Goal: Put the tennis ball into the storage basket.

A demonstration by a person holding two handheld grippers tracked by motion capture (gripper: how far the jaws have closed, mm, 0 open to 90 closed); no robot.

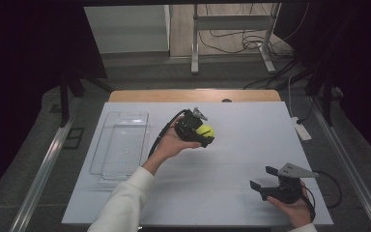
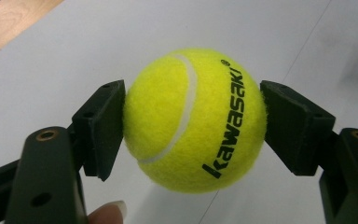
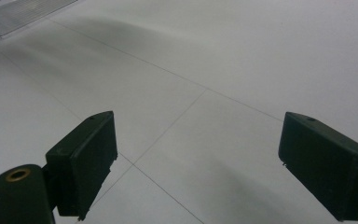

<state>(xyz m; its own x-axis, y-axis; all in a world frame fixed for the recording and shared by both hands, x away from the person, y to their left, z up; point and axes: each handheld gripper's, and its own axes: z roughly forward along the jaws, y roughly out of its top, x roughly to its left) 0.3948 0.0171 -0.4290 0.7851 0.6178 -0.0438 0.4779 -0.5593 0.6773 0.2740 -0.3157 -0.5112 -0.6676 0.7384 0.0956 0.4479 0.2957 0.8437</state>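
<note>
A yellow tennis ball (image 2: pixel 195 119) with black lettering sits squeezed between both black pads of my left gripper (image 2: pixel 192 122), which is shut on it. From the high view the left gripper (image 1: pixel 206 133) holds the ball (image 1: pixel 205 130) above the middle of the white table top (image 1: pixel 241 145). At the table's front right my right gripper (image 1: pixel 263 178) rests low, jaws spread wide and open. In the right gripper view its pads (image 3: pixel 86 161) frame nothing but white table surface.
A clear plastic tray (image 1: pixel 121 145) lies on the left part of the table, its corner (image 3: pixel 23 14) visible in the right gripper view. A wooden table edge (image 1: pixel 193 95) runs along the far side. A white remote-like object (image 1: pixel 301 128) lies at the right edge.
</note>
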